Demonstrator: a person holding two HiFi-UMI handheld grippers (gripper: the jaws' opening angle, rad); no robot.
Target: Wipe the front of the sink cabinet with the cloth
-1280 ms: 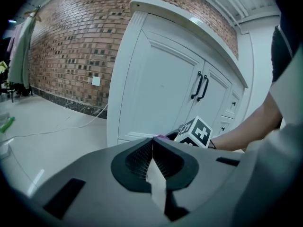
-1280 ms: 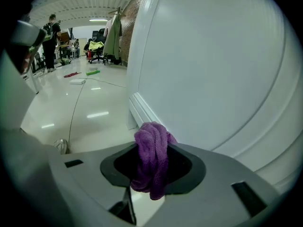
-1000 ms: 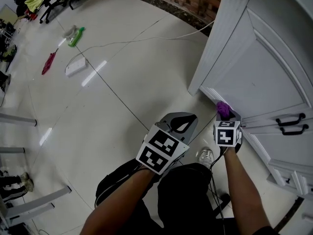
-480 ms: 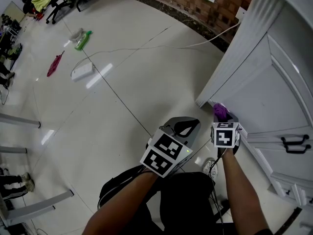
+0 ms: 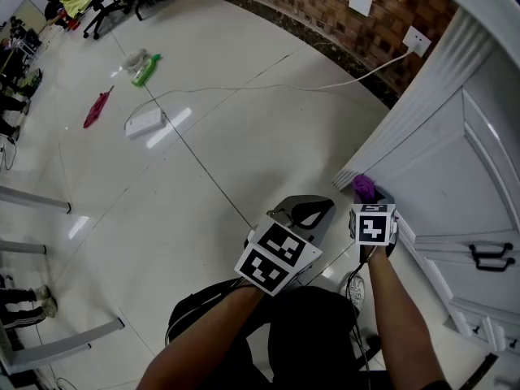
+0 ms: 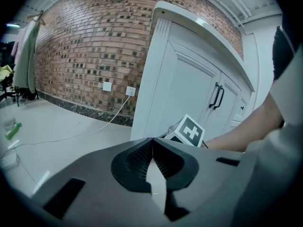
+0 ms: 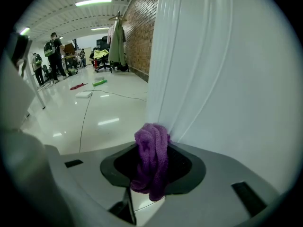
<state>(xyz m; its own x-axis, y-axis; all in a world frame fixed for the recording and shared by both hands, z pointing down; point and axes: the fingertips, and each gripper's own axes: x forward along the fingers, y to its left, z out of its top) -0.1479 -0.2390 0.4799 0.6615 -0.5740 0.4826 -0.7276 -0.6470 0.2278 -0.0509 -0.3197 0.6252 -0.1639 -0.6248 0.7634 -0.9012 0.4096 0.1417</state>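
So the right gripper (image 5: 370, 200) has its jaws clamped on the bunched purple cloth (image 7: 151, 157). The cloth pokes out ahead of them and touches the fluted corner post of the white sink cabinet (image 7: 227, 79), at lower centre of the right gripper view. That post runs upright, and the door panels lie off to its right. The left gripper (image 6: 152, 144) sits just beside, jaws shut on nothing. The cabinet's base is cut off, and I can't tell how firmly the cloth presses.

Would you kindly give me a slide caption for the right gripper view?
Right gripper holds a purple cloth at the fluted corner of the white cabinet.
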